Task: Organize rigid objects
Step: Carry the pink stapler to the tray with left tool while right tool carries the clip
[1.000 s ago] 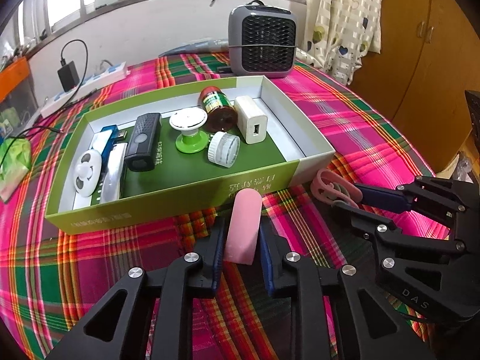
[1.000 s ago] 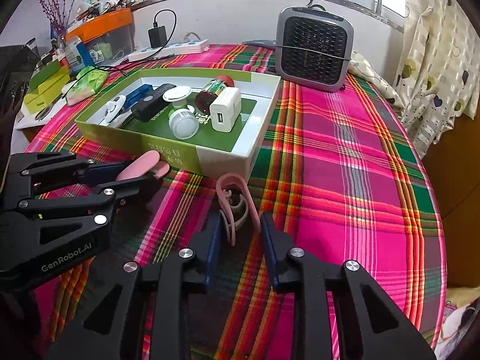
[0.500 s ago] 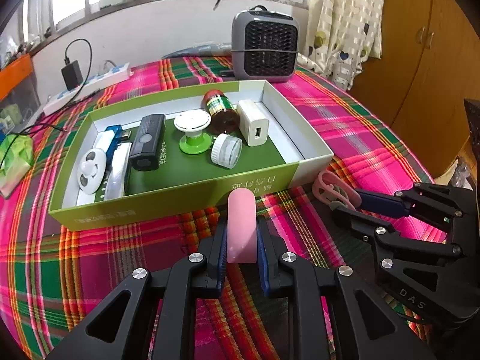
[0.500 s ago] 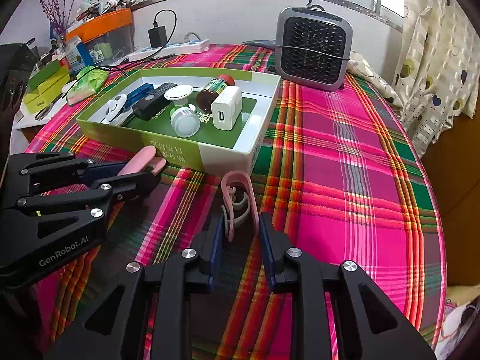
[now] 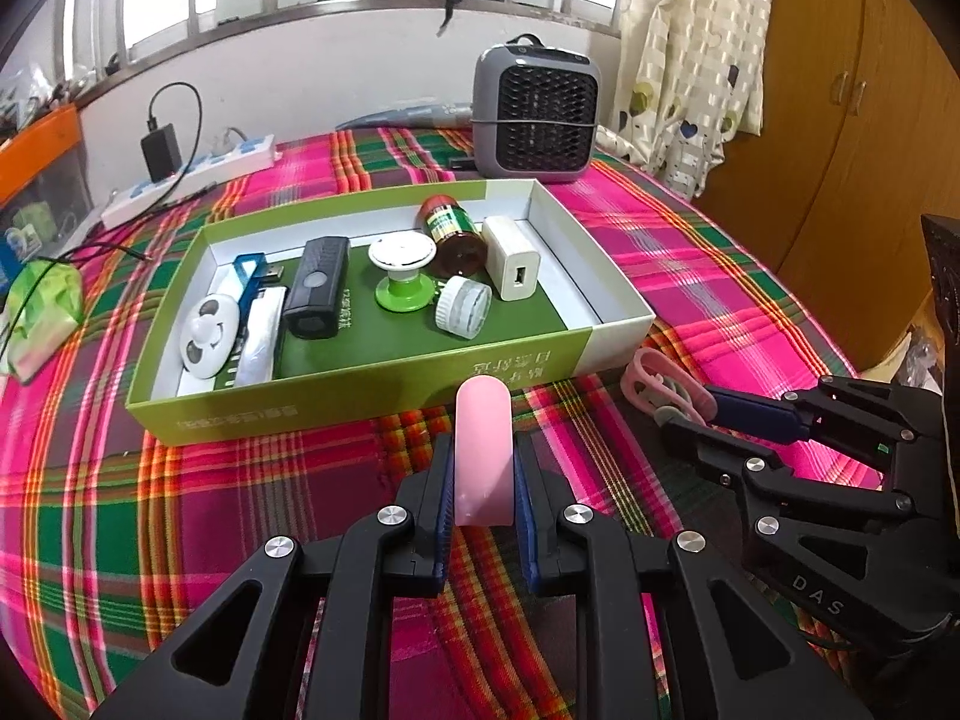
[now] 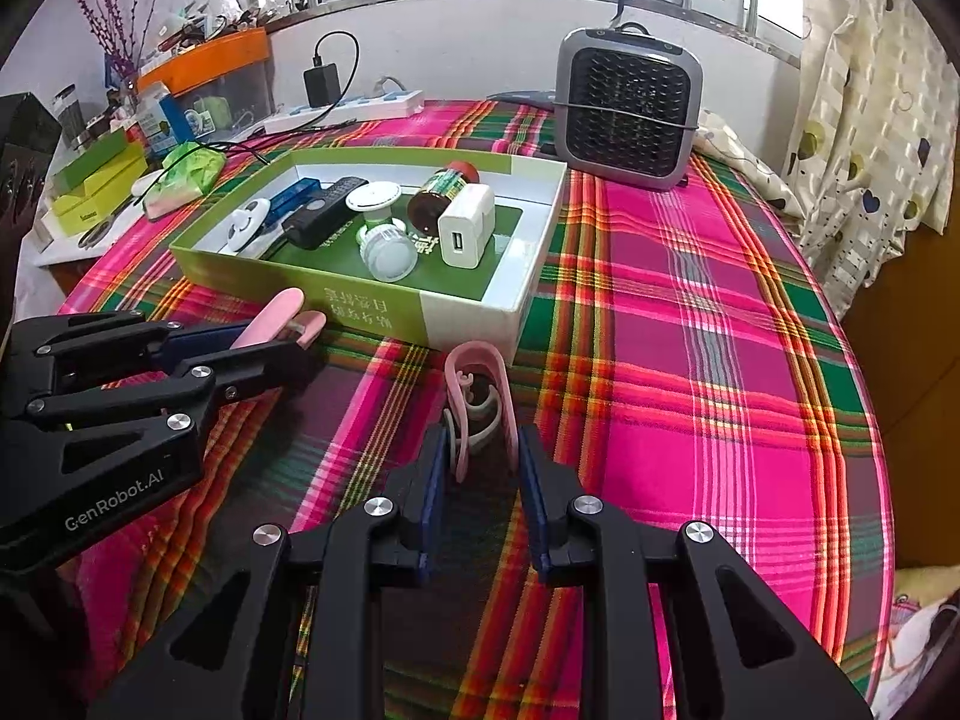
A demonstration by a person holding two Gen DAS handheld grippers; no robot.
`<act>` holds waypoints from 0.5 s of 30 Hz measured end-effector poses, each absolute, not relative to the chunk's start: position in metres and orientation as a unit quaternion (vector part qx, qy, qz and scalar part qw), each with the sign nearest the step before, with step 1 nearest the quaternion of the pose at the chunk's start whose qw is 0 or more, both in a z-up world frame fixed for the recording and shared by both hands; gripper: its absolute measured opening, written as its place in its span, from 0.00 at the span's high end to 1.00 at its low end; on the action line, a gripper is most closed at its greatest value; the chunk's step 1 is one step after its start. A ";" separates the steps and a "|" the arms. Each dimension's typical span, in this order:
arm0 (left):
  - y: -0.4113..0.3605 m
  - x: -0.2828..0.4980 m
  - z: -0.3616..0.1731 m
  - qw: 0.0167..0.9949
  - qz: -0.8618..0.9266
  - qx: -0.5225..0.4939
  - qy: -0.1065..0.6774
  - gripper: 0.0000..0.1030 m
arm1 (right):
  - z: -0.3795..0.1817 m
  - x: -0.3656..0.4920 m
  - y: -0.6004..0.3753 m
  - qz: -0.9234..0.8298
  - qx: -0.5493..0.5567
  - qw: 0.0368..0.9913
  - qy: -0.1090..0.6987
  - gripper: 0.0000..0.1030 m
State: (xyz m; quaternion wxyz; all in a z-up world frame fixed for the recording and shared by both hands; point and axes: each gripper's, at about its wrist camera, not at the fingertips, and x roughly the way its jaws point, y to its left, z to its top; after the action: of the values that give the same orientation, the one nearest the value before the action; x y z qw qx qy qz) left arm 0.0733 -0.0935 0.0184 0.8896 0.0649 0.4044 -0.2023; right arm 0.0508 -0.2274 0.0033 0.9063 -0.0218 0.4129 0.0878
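Note:
My left gripper is shut on a flat pink bar with a rounded tip, which points at the front wall of the green box. The same bar shows at the left of the right wrist view, tilted up off the cloth. My right gripper is shut on a pink loop-shaped clip just in front of the box's white corner. The box holds a white charger, a brown bottle, a black device and several small white pieces.
A grey heater stands behind the box near the window wall. A power strip with a cable and a green packet lie at the back left. The plaid table's round edge drops off at the right, near a curtain and a wooden cupboard.
The left jaws have closed onto the pink bar, and the right jaws have narrowed onto the pink clip. Both hands have stayed almost where they were.

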 end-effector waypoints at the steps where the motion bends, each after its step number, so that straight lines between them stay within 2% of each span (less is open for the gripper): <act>1: -0.092 0.072 0.019 0.890 -0.201 0.064 0.403 0.83 | 0.004 0.050 -0.227 0.088 -0.021 0.907 0.412 0.76; 15: -0.079 0.065 0.040 0.904 -0.191 0.055 0.378 0.83 | 0.022 0.043 -0.220 0.093 -0.017 0.918 0.386 0.76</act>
State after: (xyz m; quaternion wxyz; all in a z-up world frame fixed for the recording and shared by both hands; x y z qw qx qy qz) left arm 0.0652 -0.0789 0.0397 0.9042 0.0548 0.3778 -0.1915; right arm 0.0427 -0.2197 0.0215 0.9177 -0.0173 0.3859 0.0927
